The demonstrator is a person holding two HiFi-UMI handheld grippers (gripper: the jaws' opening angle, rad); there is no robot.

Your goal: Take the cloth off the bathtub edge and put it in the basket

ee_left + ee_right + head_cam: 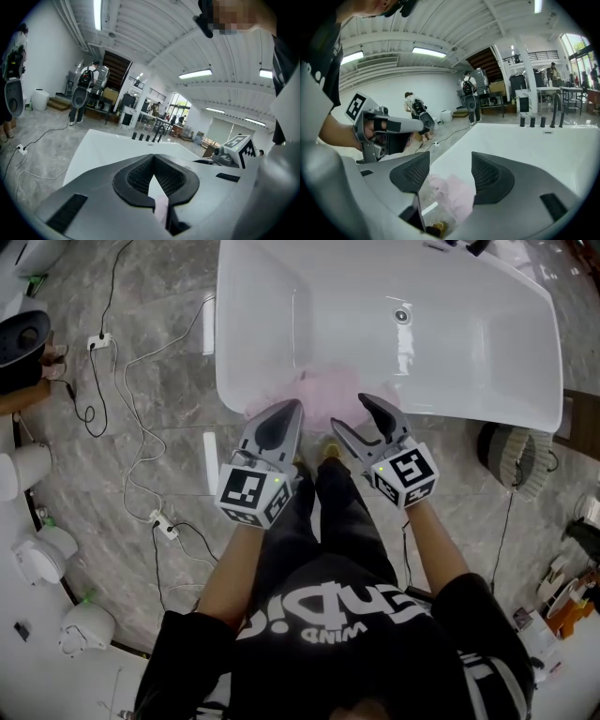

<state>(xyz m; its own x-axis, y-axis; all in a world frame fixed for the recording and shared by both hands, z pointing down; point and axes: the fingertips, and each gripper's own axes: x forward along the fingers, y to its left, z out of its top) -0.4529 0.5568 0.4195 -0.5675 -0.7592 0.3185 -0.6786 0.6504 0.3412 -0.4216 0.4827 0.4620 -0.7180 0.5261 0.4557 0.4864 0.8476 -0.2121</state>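
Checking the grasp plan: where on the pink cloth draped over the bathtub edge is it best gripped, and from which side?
Grip the raised, bunched fold of the pink cloth where it humps over the bathtub rim, coming down from the person's side. The open right gripper hangs over it and could likely straddle that fold.

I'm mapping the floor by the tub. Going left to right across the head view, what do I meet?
Lower power strip → left tool → right tool → basket. The pink cloth spans both tools, so it is left unplaced.
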